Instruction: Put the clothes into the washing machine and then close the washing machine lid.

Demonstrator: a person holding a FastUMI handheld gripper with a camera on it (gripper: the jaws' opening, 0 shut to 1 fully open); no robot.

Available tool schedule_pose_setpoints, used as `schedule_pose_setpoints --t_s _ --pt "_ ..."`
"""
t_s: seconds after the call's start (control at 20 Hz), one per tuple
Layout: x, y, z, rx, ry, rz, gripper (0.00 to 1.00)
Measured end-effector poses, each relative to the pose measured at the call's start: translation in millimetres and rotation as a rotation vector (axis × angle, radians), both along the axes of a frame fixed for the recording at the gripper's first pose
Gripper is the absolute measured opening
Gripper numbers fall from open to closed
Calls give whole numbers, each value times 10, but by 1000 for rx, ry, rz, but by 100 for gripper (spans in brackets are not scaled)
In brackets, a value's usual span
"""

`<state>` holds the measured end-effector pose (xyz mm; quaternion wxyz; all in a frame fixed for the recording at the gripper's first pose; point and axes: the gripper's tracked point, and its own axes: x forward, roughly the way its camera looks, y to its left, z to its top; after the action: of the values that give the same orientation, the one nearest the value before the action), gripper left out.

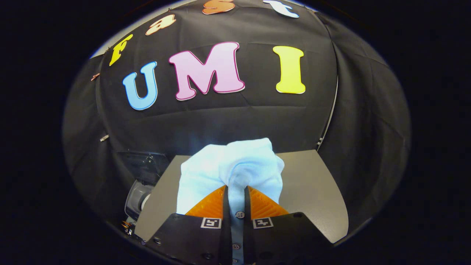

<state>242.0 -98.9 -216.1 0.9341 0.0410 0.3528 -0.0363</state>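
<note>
My gripper (235, 193) is clenched on a pale blue cotton shirt (230, 167). Both fingers press against a narrow fold of the cloth that runs down between them, and the gap between them is only as wide as that fold. Along the strip of fabric caught in the gap I can see small dark buttons (239, 214), one just below the fingertips and another further down toward the bottom centre of the frame.

Above the fingertips the shirt bunches up into a soft, rounded lump that sits in the lower middle of the picture, hanging over both fingers and spilling a little lower on the left side than on the right.

Behind and below the shirt lies a flat grey table surface (312, 187), which spreads across the lower centre and reaches out to the lower right. The cloth appears lifted off it, though I cannot tell whether the lowest folds touch it.

In the lower left of the frame, beside the table's left edge, stands a dark and grey appliance (141, 184), partly cut off by the table; I cannot tell whether it is the washing machine or how its lid stands.
</note>
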Motion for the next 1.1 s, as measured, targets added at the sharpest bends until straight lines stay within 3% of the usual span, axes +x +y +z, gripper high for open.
schedule_pose_setpoints --t_s 0.4,0.6,1.1 --pt "38 201 1118 -91 -242 36 16" --pt "143 445 1568 -75 -326 46 16" --pt "376 1518 1805 3 -382 141 15"
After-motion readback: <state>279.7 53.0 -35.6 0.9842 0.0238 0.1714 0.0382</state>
